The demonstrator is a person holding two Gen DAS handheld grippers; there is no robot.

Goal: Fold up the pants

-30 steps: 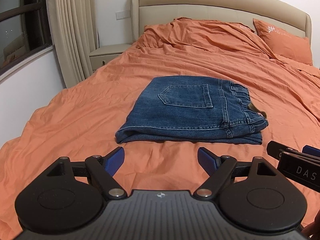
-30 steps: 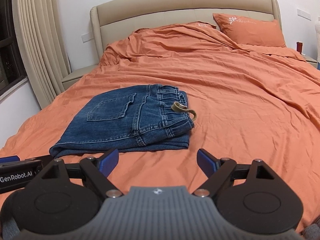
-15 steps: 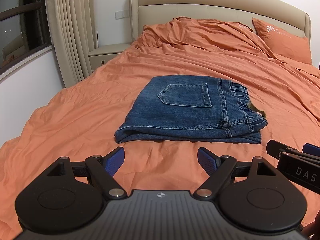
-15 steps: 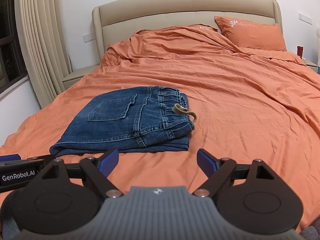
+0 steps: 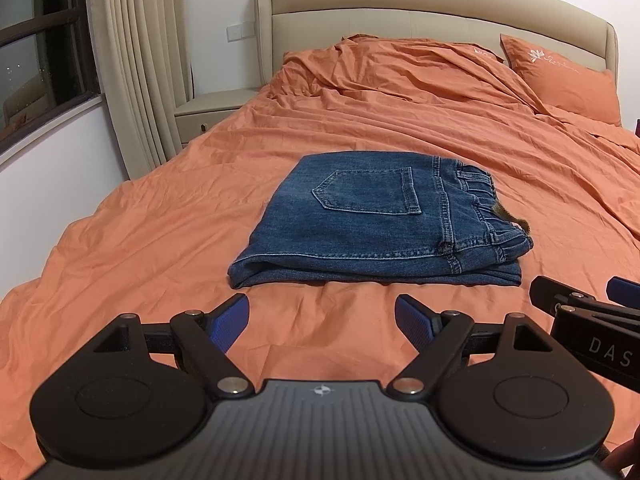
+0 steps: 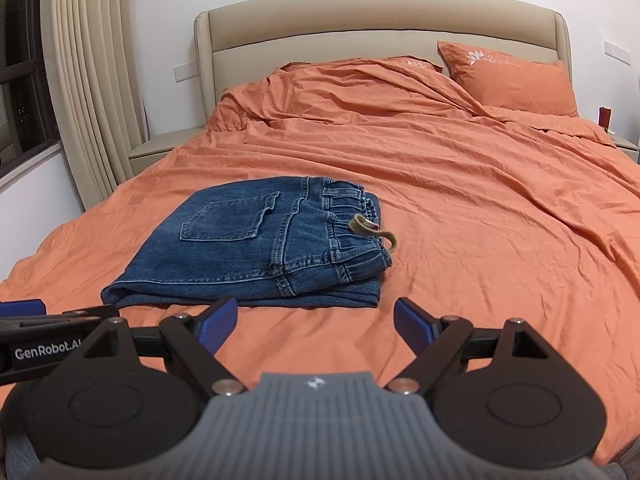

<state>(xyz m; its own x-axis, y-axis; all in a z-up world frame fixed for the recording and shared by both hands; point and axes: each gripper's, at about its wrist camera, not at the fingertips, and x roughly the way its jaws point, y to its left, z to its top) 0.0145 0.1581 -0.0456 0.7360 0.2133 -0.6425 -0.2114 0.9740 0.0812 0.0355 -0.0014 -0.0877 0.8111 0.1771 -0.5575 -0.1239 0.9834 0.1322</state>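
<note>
Blue denim pants (image 5: 376, 220) lie folded into a compact stack on the orange bed sheet (image 5: 160, 248), back pocket up, waistband to the right. They also show in the right wrist view (image 6: 256, 244), with an olive drawstring (image 6: 372, 230) curling off the waistband. My left gripper (image 5: 322, 320) is open and empty, a little short of the near edge of the pants. My right gripper (image 6: 316, 320) is open and empty, also short of the pants, toward their right end. Each gripper shows at the edge of the other's view.
The bed has a beige headboard (image 5: 420, 8), a rumpled orange duvet (image 6: 360, 96) and an orange pillow (image 6: 508, 80) at the far end. A nightstand (image 5: 208, 114) and beige curtains (image 5: 140, 60) stand on the left by a window.
Both grippers have drawn back slightly from the pants and tilted up a little. The pants have not moved. Both grippers stay open.
</note>
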